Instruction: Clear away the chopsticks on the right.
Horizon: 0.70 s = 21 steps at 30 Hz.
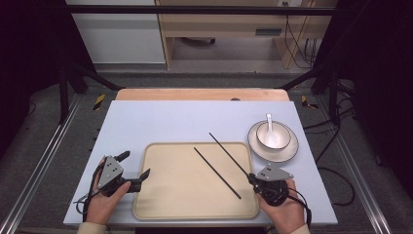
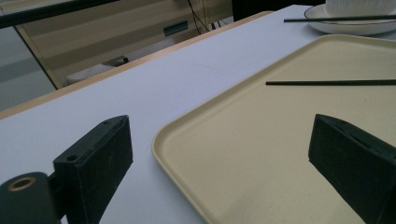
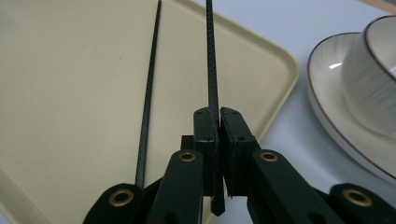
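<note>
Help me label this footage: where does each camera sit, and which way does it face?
High view: above the person's side, looking forward and down on the table; both hands and grippers show.
Left gripper view: rides the left gripper, facing across the tray; its two open fingers show.
Right gripper view: rides the right gripper, looking along the held chopstick; its shut fingers show.
Shared: tray, both chopsticks, plate.
</note>
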### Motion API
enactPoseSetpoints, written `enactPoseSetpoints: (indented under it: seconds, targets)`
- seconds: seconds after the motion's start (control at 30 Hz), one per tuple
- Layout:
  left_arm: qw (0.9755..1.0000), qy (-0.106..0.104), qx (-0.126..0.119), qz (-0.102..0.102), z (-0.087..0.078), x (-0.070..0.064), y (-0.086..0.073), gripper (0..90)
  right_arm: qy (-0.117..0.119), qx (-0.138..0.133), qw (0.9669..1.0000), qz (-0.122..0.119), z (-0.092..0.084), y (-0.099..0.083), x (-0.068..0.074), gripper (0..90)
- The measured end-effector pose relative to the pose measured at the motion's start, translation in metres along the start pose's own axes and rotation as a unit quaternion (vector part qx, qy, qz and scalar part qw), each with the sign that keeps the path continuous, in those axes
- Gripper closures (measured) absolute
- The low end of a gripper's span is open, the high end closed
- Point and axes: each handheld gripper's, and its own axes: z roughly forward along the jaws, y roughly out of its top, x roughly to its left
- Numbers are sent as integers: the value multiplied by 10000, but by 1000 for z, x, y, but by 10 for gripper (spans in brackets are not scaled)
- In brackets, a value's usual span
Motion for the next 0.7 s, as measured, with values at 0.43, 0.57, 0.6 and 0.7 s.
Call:
enactPoseSetpoints:
  seconds: [0.43,0.57,0.6,0.7]
  targets:
    - [10000,-34,-81,-32,-1,-4,4,61,400,353,9984,188,20,-6,16,855]
    - [9999,-79,-112,-21,0,-8,6,61,446,516,9974,215,31,-6,19,854]
    - [9999,-86,-132,-9,0,-8,6,61,466,534,9972,237,32,-6,19,854]
    - [9999,-102,-130,-16,0,-9,7,61,491,529,9972,183,36,-5,20,854]
